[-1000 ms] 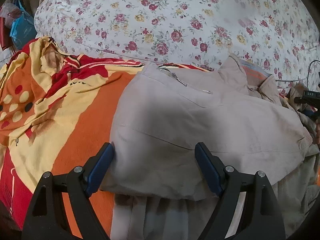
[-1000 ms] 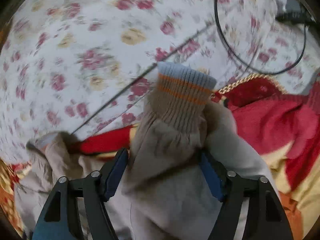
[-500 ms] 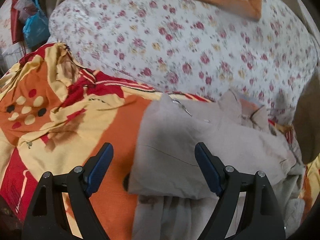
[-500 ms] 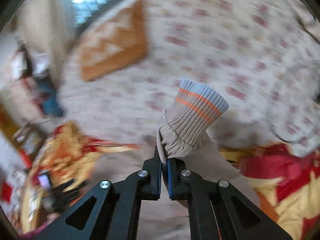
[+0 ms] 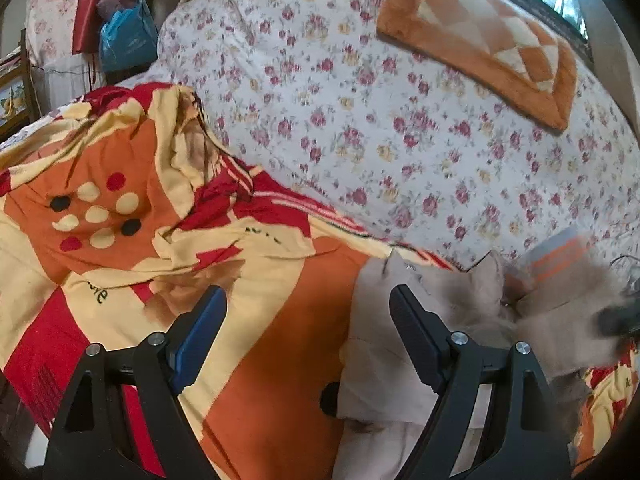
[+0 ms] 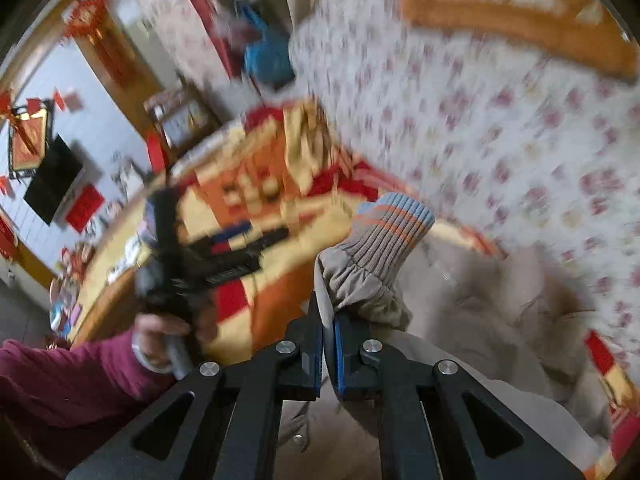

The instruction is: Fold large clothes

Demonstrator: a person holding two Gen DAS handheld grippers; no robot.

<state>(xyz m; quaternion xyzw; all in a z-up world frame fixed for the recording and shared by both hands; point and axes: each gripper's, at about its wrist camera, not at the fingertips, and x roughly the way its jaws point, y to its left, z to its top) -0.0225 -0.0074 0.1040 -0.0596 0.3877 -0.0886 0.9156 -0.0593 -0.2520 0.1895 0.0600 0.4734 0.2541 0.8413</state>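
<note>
A beige jacket (image 5: 400,340) lies crumpled on the orange, red and yellow bedsheet (image 5: 280,320), low right in the left wrist view. My left gripper (image 5: 308,320) hangs open above the sheet with nothing between its fingers; its right finger overlaps the jacket's left edge. My right gripper (image 6: 328,320) is shut on the jacket's sleeve just below the ribbed cuff (image 6: 392,224), which is grey-blue with orange stripes and stands up above the jaws. The rest of the jacket (image 6: 500,312) sags to the right. The cuff (image 5: 560,256) shows blurred in the left wrist view.
A floral quilt (image 5: 400,120) is piled behind the jacket, with an orange patterned cushion (image 5: 480,40) on top. A blue bag (image 5: 124,40) hangs at the back left. In the right wrist view, a hand in a magenta sleeve (image 6: 60,376) holds the left gripper (image 6: 224,248).
My right gripper closed on the sleeve near the cuff, lifted it and swung left. My left gripper pulled back and left, off the jacket, staying open.
</note>
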